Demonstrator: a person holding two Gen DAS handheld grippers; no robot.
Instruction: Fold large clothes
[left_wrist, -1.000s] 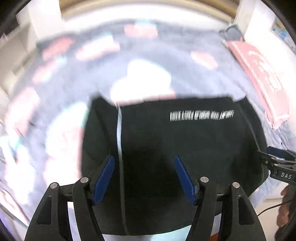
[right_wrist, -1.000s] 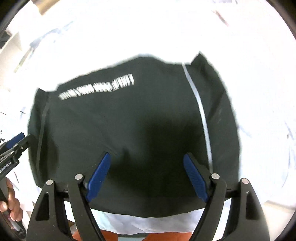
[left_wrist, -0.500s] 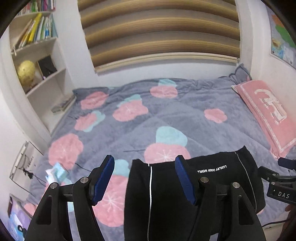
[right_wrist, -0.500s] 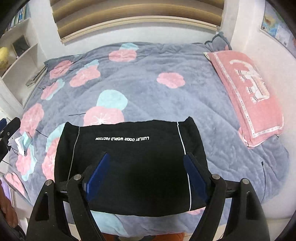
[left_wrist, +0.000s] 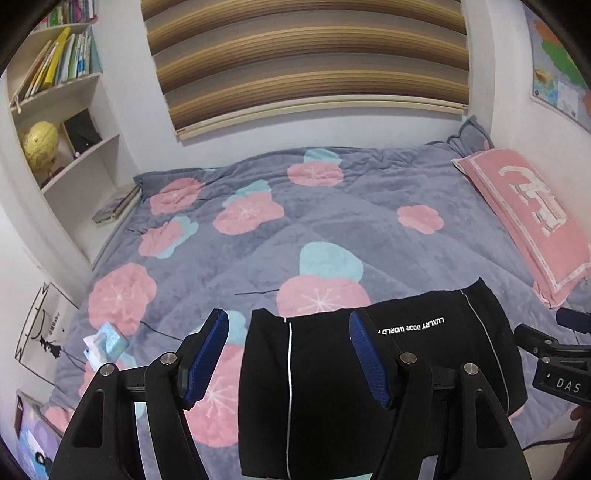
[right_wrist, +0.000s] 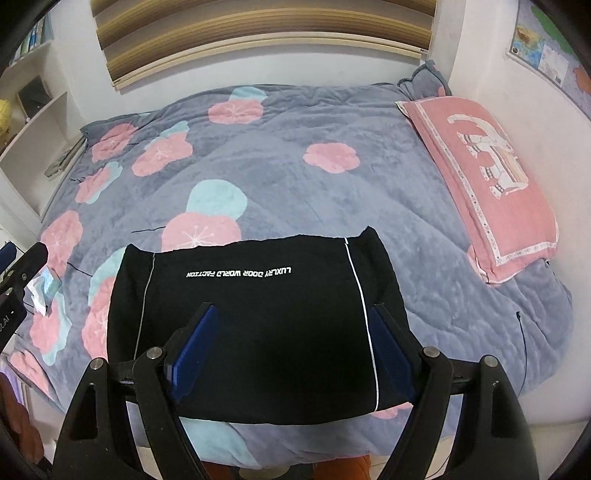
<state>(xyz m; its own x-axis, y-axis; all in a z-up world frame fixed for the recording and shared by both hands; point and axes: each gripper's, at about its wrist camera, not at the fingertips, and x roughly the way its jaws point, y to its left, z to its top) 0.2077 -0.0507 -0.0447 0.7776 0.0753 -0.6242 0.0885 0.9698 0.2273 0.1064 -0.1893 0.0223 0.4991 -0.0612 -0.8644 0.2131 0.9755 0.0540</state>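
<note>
Compared with a second ago, when the views were blurred and filled almost wholly by dark cloth, both grippers are now seen drawn back and raised, so that the whole bed is shown sharply. The folded black garment (right_wrist: 255, 332) is laid flat near the front edge of the grey flowered quilt (right_wrist: 295, 184) (white lettering and thin white side stripes are visible on it). The left gripper (left_wrist: 288, 354) is held with its jaws spread wide and nothing between them, above the garment's left part. The right gripper (right_wrist: 291, 343) is likewise spread and unloaded, over the garment's middle. A pink pillow (right_wrist: 480, 177) is seen at the right, a crumpled wrapper (left_wrist: 105, 345) at the left, and a bookshelf (left_wrist: 62, 122) beside the bed.
</note>
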